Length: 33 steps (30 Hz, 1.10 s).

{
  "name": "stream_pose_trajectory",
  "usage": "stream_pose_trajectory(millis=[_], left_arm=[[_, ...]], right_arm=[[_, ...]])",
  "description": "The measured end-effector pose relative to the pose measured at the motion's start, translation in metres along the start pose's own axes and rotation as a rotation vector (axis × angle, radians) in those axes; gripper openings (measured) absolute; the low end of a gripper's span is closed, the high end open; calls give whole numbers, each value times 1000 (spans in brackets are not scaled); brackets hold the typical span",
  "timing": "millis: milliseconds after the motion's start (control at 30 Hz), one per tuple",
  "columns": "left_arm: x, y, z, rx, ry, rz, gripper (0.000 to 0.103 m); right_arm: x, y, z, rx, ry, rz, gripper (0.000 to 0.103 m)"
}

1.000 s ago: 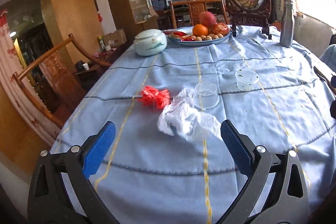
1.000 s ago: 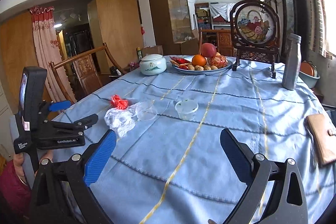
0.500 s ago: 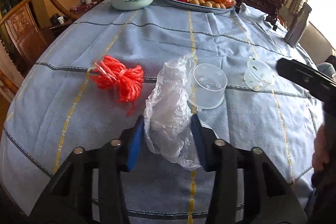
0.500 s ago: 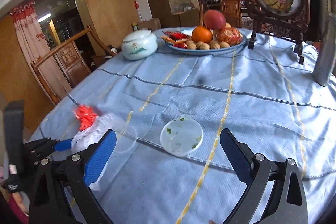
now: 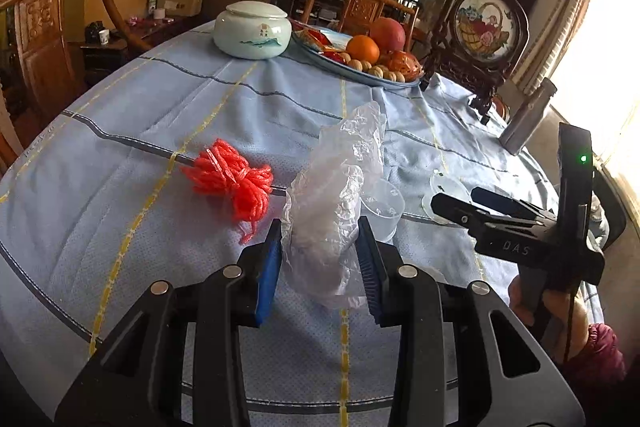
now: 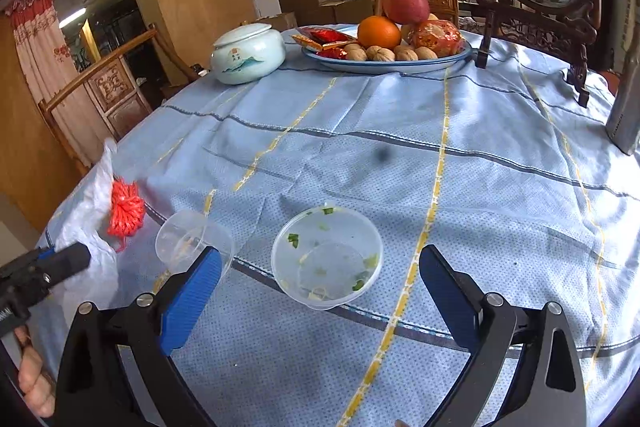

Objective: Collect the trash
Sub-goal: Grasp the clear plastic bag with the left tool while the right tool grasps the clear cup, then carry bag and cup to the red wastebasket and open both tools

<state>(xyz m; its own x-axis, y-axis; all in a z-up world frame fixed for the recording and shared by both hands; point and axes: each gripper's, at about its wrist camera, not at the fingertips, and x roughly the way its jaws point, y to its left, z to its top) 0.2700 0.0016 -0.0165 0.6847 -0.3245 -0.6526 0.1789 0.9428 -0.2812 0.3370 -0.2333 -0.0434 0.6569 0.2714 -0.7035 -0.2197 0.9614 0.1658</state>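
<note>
The left gripper [image 5: 318, 259] has its blue pads pressed in on a crumpled clear plastic bag [image 5: 332, 203], which bulges between them and stands up toward twelve o'clock in the left wrist view; the jaws are narrowed about the film, not fully together. At ten o'clock of the bag lies a bundle of red plastic string [image 5: 234, 181] on the blue tablecloth [image 5: 160, 115]. Just beside the bag at three o'clock stands a small clear cup [image 5: 382, 207], partly hidden by the film.

The right gripper [image 6: 320, 287] hangs wide apart with nothing in it. Between its pads, toward twelve o'clock, sits a used clear bowl [image 6: 326, 255] flecked with green scraps and bits of food; the pads do not touch it. The small clear cup [image 6: 192, 241] is at ten o'clock of that bowl, and the red plastic string [image 6: 126, 209] and the plastic bag [image 6: 88, 203] lie farther out at nine o'clock.

As a judgement, the collecting has barely begun: the bag is gripped but not yet carried off, and the string, cup and bowl all remain on the cloth. No bin shows in either view. The bag is thin, wrinkled and limp, so it may slip or trail. The bowl looks light and stiff, with a soiled inside.

At the far side, a lidded ceramic jar [image 6: 248, 53] and a fruit plate [image 6: 384, 61] look like things to leave.
</note>
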Motion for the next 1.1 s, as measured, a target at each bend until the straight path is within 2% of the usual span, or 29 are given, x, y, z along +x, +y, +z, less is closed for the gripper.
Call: stream_pose_trajectory(millis=[100,167,233,267,300,367,667,833,933,1100], left_arm=[[1,0,1,-2,5,-5,37],[1,-1,1,0,5,-7,37],[1,-2,0,0,7,-8,38],[0,-1,0,0,7,-7,37],[0,-1,0,0,7,-7,37],[-1,0,0,-5,3,-5,37],[-5,7,0,-38,-7,-35,40],[-14,-3,-4,14,-28,-69,40],[-26,-11,-12,40,-52,-11,39],[-56,-19,-34,45,-74,16,39]], right_arm=[[4,3,1,-5,15,-3,97],[11,0,3,6,43,-8,93],[17,-4,3,28,75,15,75],[16,-6,4,37,67,10,72],[13,-8,4,40,53,8,54],[6,-7,5,30,25,-24,55],[-28,4,9,9,-72,38,55],[-43,12,6,-4,-102,55,54],[-56,15,4,-10,-132,68,54],[-80,23,-4,-23,-184,84,54]])
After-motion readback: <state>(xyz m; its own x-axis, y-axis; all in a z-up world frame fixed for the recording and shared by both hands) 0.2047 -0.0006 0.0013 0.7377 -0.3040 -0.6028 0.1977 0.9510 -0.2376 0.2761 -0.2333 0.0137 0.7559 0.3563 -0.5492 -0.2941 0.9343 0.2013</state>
